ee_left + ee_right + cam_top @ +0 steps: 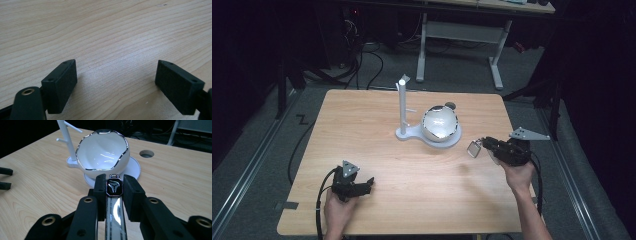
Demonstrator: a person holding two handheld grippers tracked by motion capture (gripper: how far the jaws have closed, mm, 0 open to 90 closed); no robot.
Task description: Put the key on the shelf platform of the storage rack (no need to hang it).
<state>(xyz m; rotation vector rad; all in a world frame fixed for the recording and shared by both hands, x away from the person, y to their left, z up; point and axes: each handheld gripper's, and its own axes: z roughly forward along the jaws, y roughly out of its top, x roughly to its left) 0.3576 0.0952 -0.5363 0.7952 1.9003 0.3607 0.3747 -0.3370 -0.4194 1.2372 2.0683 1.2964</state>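
A wristwatch (pixel 114 188) with a black angular face and a white strap lies clamped between the jaws of my right gripper (pixel 114 181). In the high view the watch (pixel 474 148) sticks out of the right gripper (pixel 484 145) at the table's right side, a short way in front of a white egg-shell bowl (pixel 440 123) with a silver rim. The bowl (pixel 103 152) sits on the round base of a white peg stand (pixel 403 105). My left gripper (pixel 371 183) rests low at the front left, open, with bare wood between its fingers (pixel 62 85).
The wooden table (pixel 377 120) has a round cable hole (pixel 146 153) behind the bowl. The stand's post (pixel 67 141) carries short side pegs. A white-legged desk (pixel 462 35) and floor cables (pixel 367 60) lie beyond the far edge.
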